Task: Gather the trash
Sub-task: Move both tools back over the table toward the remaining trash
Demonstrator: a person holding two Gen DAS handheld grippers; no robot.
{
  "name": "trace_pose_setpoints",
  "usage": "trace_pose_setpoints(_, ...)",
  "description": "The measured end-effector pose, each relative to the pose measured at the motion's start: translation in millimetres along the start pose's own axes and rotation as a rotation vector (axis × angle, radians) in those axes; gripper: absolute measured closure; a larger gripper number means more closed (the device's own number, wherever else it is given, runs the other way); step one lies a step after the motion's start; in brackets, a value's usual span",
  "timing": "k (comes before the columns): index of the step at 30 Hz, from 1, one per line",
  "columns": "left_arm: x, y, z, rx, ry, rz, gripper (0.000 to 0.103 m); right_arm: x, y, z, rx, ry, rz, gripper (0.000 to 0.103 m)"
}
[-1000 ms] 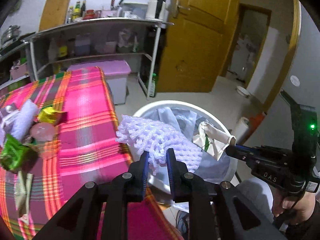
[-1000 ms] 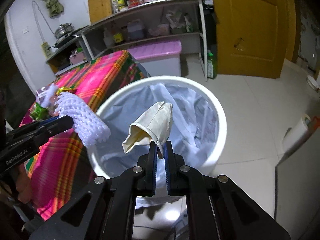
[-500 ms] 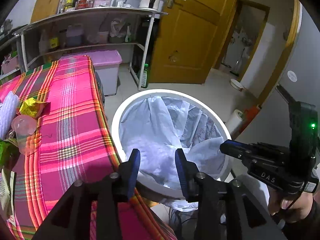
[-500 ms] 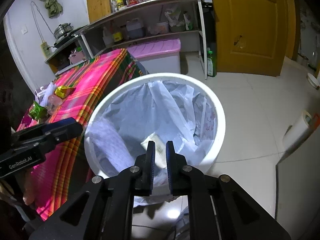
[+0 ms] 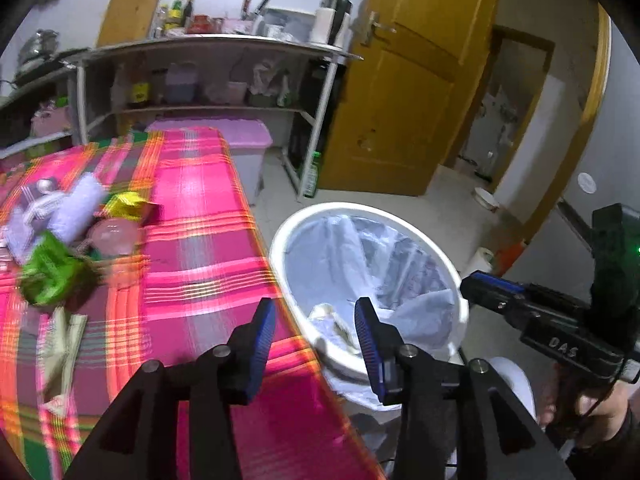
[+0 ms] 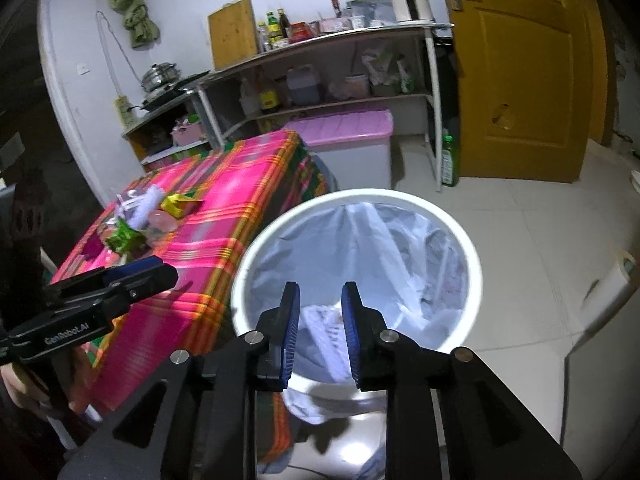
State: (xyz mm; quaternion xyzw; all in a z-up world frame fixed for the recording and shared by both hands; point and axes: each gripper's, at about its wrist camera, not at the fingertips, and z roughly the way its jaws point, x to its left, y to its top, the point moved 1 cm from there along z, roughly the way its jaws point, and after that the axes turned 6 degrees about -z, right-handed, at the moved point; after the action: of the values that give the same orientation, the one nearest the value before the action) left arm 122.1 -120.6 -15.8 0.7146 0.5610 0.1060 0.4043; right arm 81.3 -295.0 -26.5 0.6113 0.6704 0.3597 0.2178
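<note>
A white trash bin (image 5: 456, 276) lined with a pale plastic bag stands on the floor beside the table; it also shows in the right wrist view (image 6: 476, 264). Crumpled white trash (image 6: 324, 316) lies at its bottom. My left gripper (image 5: 315, 320) is open and empty over the table's edge next to the bin. My right gripper (image 6: 320, 300) is open and empty above the bin's near rim. On the pink plaid tablecloth (image 5: 192, 248) lie a green wrapper (image 5: 52, 272), a yellow wrapper (image 5: 128, 204), a white foam net (image 5: 78, 208) and a pink round thing (image 5: 114, 232).
A pink-lidded storage box (image 6: 344, 132) stands under a metal shelf (image 6: 340, 36) full of bottles and jars. A yellow wooden door (image 6: 520, 68) is behind the bin. A green bottle (image 6: 449, 160) stands on the floor by the shelf leg.
Both grippers let go: the white foam net and the beige crumpled paper dropped into the bin. Both sets of jaws opened. The left gripper swung back toward the table.
</note>
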Motion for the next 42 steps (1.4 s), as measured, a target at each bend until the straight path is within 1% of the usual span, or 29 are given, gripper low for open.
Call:
trace_pose_setpoints(7,21,-7,-35,-0.062,0.076,-0.028,0.062,32,2,2,0.013,0.064,-0.049,0.081)
trace_pose_setpoints(15,52,-17,-67,-0.115,0.174,-0.059,0.062,67,6,7,0.014,0.128,-0.128,0.081)
trace_pose_setpoints(23,88,-24,-84,-0.135,0.271,-0.107,0.062,95,14,14,0.012,0.176,-0.192,0.081)
trace_pose_setpoints(28,111,-26,-83,-0.126,0.311,-0.14,0.062,110,17,22,0.019,0.195,-0.223,0.08)
trace_pose_setpoints(30,120,-28,-81,-0.116,0.321,-0.148,0.062,114,19,25,0.023,0.202,-0.231,0.074)
trace_pose_setpoints(32,127,-28,-76,-0.103,0.329,-0.154,0.062,118,21,29,0.028,0.209,-0.238,0.071)
trace_pose_setpoints(42,144,-28,-44,-0.019,0.344,-0.184,0.062,134,32,54,0.062,0.225,-0.266,0.071)
